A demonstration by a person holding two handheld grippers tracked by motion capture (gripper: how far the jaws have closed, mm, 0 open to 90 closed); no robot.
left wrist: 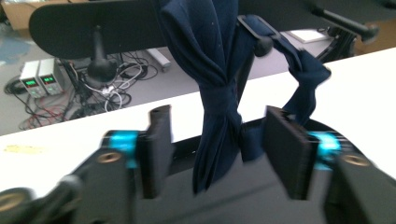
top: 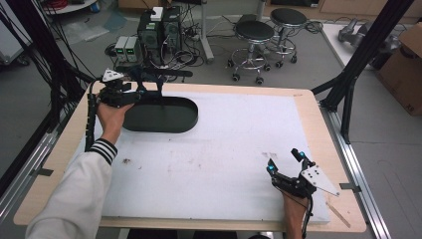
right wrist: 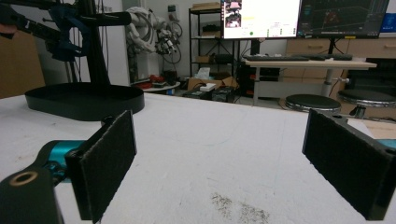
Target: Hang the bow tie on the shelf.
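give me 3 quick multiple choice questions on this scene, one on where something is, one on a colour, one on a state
1. Where does the dark oval tray sit on the table?
A. far left part
B. near right corner
C. middle of the near edge

2. What colour is the cloth hanging between the left gripper's jaws?
A. red
B. navy blue
C. white

3. How do the jaws of the right gripper stand?
A. shut on the cloth
C. shut on nothing
B. open, nothing between them

Answers: 1 A, the high view puts the tray by the left hand. 2 B, the left gripper view shows dark blue fabric. 3 B, the right gripper view shows bare table between wide-apart pads.
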